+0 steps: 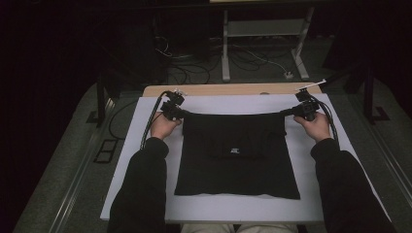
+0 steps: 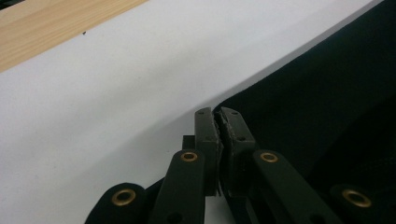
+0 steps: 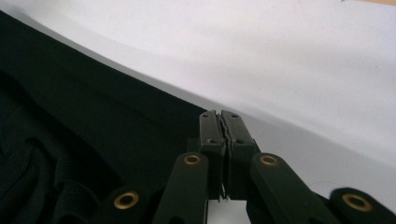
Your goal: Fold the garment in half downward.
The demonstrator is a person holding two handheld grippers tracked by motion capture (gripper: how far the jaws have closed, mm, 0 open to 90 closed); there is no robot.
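A black garment [image 1: 235, 155] lies flat on a white sheet [image 1: 218, 208], a small pale label on its middle. Its far edge is pulled taut between my two grippers. My left gripper [image 1: 176, 112] is at the far left corner; in the left gripper view its jaws [image 2: 218, 116] are pressed together with the corner of the black cloth [image 2: 317, 93] pinched between them. My right gripper [image 1: 294, 112] is at the far right corner; its jaws [image 3: 221, 116] are likewise shut on the cloth's edge [image 3: 93, 107]. Both sit low over the sheet.
The sheet covers a wooden table whose bare far edge [image 1: 228, 89] shows behind the grippers. Beyond it the floor carries cables, a white metal frame [image 1: 226, 48] and a small socket block [image 1: 288, 74]. Dark stands flank the table at the left [image 1: 100, 99] and right [image 1: 369, 92].
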